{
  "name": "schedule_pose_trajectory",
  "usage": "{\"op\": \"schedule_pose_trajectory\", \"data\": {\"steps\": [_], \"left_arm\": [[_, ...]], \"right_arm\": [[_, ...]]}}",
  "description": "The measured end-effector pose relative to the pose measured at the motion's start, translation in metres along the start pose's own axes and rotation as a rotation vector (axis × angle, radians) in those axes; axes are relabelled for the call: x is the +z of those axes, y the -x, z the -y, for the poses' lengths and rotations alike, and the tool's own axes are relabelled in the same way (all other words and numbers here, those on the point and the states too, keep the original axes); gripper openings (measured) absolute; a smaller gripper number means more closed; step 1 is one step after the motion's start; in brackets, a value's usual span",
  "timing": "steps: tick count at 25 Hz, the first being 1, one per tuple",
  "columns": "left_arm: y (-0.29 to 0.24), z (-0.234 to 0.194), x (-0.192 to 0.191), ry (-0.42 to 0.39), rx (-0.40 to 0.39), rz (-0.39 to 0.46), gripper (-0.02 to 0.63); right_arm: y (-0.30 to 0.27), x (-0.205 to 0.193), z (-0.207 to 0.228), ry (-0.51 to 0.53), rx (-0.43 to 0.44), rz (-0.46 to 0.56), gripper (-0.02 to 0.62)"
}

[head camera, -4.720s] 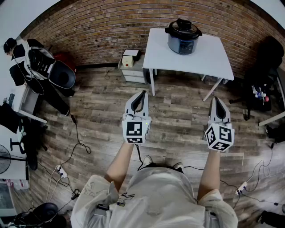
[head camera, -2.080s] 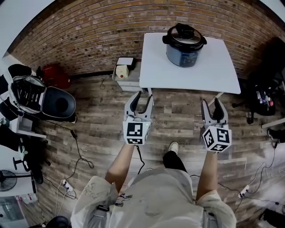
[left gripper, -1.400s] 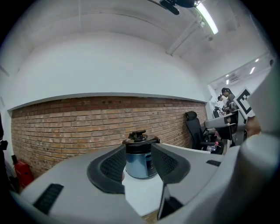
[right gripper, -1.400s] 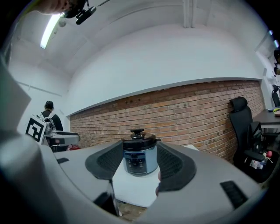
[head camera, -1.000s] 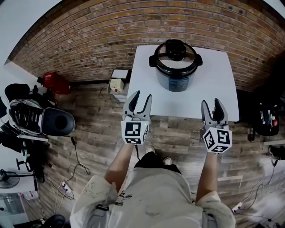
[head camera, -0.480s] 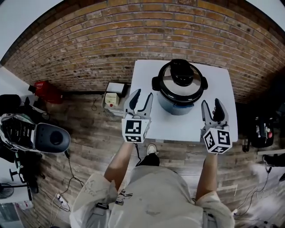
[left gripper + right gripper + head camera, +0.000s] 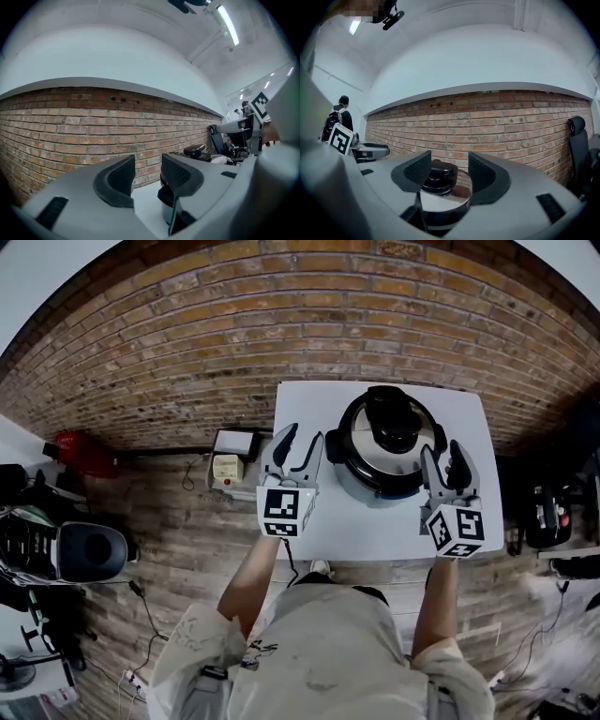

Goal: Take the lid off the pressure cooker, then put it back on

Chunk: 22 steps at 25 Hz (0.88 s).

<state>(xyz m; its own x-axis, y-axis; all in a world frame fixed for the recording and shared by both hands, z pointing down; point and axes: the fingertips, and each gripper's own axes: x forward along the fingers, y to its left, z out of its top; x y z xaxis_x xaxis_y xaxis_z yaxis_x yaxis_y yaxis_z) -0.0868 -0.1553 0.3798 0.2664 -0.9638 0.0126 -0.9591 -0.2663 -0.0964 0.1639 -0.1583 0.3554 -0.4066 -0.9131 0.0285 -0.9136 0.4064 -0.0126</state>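
The pressure cooker point(image 7: 386, 454) stands on the white table point(image 7: 375, 532) by the brick wall, its steel lid point(image 7: 367, 454) on and topped by a black knob point(image 7: 395, 427). My left gripper point(image 7: 300, 439) hovers open over the table just left of the cooker. My right gripper point(image 7: 442, 454) hovers open at the cooker's right side. In the left gripper view the left gripper point(image 7: 147, 164) holds nothing, and the cooker point(image 7: 165, 206) shows behind its right jaw. In the right gripper view the right gripper point(image 7: 449, 161) frames the knob point(image 7: 439, 176), which stands farther off, untouched.
A low cabinet point(image 7: 231, 454) with a cream device sits on the floor left of the table. A red object point(image 7: 77, 452) and a black chair point(image 7: 86, 553) lie farther left. Dark clutter point(image 7: 548, 517) stands right of the table. A person point(image 7: 340, 118) stands in the background.
The person has walked up to the table. Both grippers have travelled forward from over the floor to either side of the cooker, jaws unchanged.
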Motion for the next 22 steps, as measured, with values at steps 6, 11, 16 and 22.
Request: {"op": "schedule_pose_trajectory", "data": {"steps": [6,11,16,22], "left_arm": [[-0.019,-0.007,-0.008,0.01,-0.027,0.002,0.195],[-0.036,-0.011,-0.011,-0.001,-0.038,-0.012,0.195],[-0.055,-0.011,-0.003,-0.003,-0.032,0.007,0.195],[-0.07,-0.011,0.003,-0.016,-0.025,0.001,0.195]], "right_arm": [[-0.011,-0.003,0.003,0.008,-0.024,-0.003,0.261],[-0.026,-0.002,0.008,-0.002,-0.014,0.017,0.261],[-0.043,0.008,0.023,0.003,0.004,0.041,0.261],[-0.058,0.015,0.034,0.005,0.02,0.046,0.261]]}}
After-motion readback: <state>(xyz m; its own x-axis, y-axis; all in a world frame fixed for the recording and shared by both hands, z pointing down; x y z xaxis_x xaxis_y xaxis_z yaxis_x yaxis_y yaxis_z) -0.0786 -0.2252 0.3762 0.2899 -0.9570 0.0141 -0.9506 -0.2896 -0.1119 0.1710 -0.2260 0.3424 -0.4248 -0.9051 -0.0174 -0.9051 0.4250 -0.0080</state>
